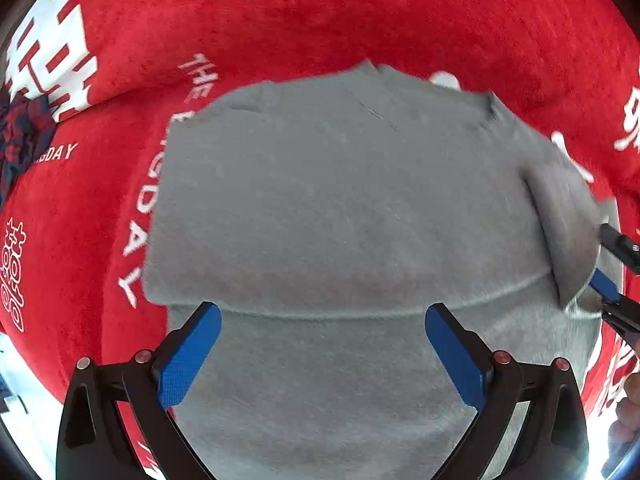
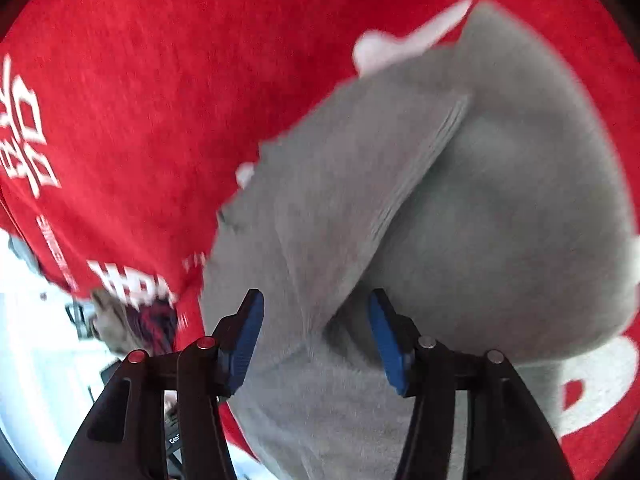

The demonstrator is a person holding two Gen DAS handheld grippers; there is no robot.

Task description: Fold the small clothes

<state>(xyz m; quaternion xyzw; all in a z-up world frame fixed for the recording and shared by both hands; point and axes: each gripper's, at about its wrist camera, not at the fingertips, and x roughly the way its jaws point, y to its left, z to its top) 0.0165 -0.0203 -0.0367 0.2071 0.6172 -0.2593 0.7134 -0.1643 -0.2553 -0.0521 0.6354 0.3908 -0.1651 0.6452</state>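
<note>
A grey garment (image 1: 340,208) lies on the red cloth, its far part folded over the near part along a crosswise fold line. My left gripper (image 1: 323,322) is open and empty, hovering over the near part just below that fold line. My right gripper (image 2: 316,320) is open, its jaws standing either side of a raised fold of the same garment (image 2: 460,220). In the left wrist view the right gripper (image 1: 604,276) shows at the right edge, where a corner of the grey cloth lifts between its fingers. The right view is blurred.
The red cloth (image 1: 320,20) with white lettering covers the surface all around. A dark red-and-navy patterned garment (image 1: 20,136) lies at the far left; it also shows in the right wrist view (image 2: 154,322). A bright white floor area (image 2: 32,320) lies past the cloth's edge.
</note>
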